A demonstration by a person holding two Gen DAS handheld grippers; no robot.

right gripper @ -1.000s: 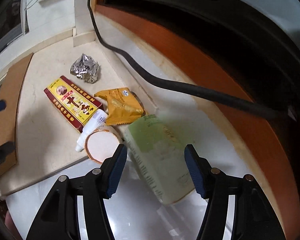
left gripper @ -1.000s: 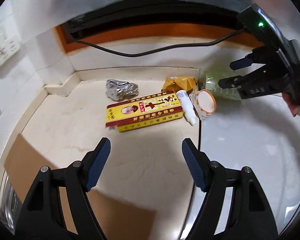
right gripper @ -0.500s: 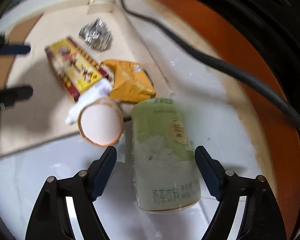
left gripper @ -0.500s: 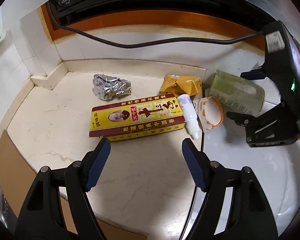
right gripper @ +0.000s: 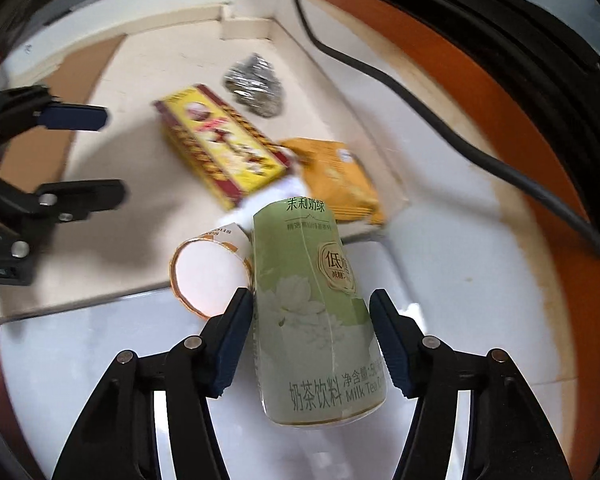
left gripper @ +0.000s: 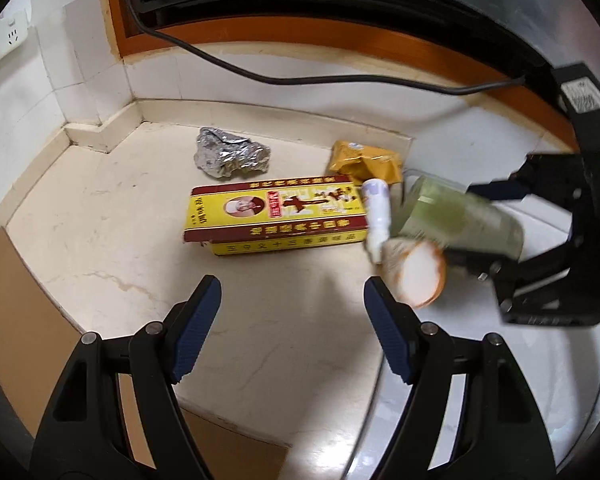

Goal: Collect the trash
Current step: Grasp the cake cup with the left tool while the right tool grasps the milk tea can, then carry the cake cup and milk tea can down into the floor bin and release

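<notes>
A green milk tea bottle (right gripper: 312, 300) lies between the pads of my right gripper (right gripper: 312, 300). Its jaws are closing, and both pads sit against the bottle's sides. In the left wrist view the bottle (left gripper: 460, 220) is blurred, next to a paper cup (left gripper: 418, 276) lying on its side. My left gripper (left gripper: 292, 292) hangs open and holds nothing, above the cream counter in front of a red-and-yellow box (left gripper: 276, 216). A crumpled foil ball (left gripper: 230, 156), an orange snack packet (left gripper: 366, 160) and a small white tube (left gripper: 377, 212) lie around the box.
A black cable (left gripper: 300, 80) runs along the back wall under an orange wooden frame. Brown cardboard (left gripper: 16, 300) covers the counter's left edge. A wall socket (left gripper: 4, 40) is at far left. The bottle rests over a glossy white surface (right gripper: 80, 360).
The right gripper opened wider, slid along the bottle and closed on it. The bottle shifted and now leans by the cup. The left gripper's view rolled slightly.
</notes>
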